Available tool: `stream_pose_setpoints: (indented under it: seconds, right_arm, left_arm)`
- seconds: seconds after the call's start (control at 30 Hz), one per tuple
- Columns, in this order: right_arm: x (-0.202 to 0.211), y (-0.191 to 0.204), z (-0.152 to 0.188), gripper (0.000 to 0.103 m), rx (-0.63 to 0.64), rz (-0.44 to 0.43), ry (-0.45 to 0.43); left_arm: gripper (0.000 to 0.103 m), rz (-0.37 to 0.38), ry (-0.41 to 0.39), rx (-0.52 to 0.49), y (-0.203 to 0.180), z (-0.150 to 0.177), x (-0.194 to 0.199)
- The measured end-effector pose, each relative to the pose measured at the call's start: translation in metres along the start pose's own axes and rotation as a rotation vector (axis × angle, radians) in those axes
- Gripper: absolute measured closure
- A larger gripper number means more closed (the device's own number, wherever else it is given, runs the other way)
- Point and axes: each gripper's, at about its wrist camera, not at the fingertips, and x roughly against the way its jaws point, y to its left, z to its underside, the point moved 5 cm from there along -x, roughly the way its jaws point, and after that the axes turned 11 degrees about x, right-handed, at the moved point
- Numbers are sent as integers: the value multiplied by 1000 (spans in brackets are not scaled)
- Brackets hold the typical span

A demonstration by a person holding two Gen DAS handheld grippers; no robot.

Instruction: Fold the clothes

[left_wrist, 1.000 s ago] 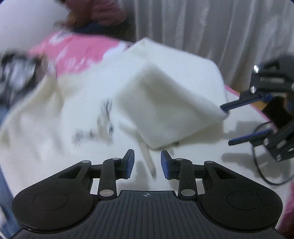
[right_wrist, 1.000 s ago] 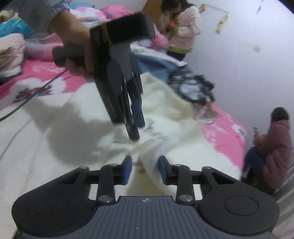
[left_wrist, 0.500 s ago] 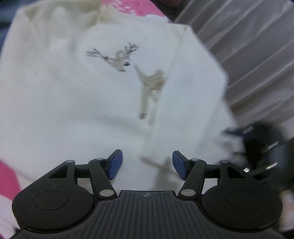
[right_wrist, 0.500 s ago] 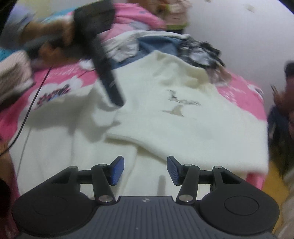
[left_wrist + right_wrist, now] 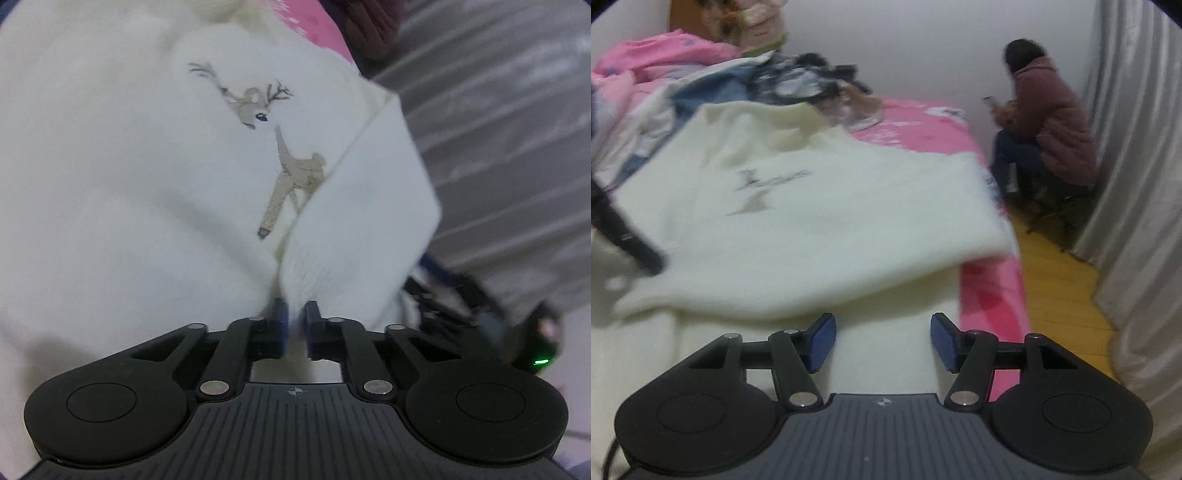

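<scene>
One cream sweater (image 5: 820, 221) with one deer picture (image 5: 258, 107) lies on the bed (image 5: 993, 306); the left tongs (image 5: 294, 314) are closing, clenched on its fold, the right tongs (image 5: 882, 338) are opening, released.

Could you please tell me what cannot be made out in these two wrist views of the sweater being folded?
- Left wrist view: the sweater hem beyond the left gripper; its closing jaws cover the pinched cloth.
- Left wrist view: the right gripper, blurred and partly behind the folded sleeve.
- Right wrist view: the deer print, blurred.
- Right wrist view: the clothes pile, blurred and cut off at the left edge.
</scene>
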Motion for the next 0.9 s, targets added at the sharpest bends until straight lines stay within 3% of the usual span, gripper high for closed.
stream_pose_setpoints:
  seconds: [0.1,0.3,0.43,0.57,0.67,0.77,0.8,0.9]
  right_arm:
    - [-10,-8,-3,43,-41,62,16]
    - [-26,-37,0,43,-184,169,44]
    - [-39,-56,-1,43,-276,169,34]
    - [-46,-62,-2,42,-307,188,30]
    - [-45,-61,-1,40,-304,199,36]
    - [-40,-59,-2,38,-266,188,53]
    - [-35,-59,-1,38,-251,182,56]
    - [-12,-60,4,38,-249,180,54]
  left_arm:
    - [97,74,-18,8,-10,4,27]
    - [97,69,-52,-91,-27,28,84]
    - [97,73,-8,-16,-14,52,94]
    - [96,-18,-18,15,10,60,75]
    - [89,-191,29,-13,29,65,57]
    - [83,-278,59,47,41,68,64]
    - [79,-325,49,46,43,67,68]
    - [79,-487,-47,-41,42,65,94]
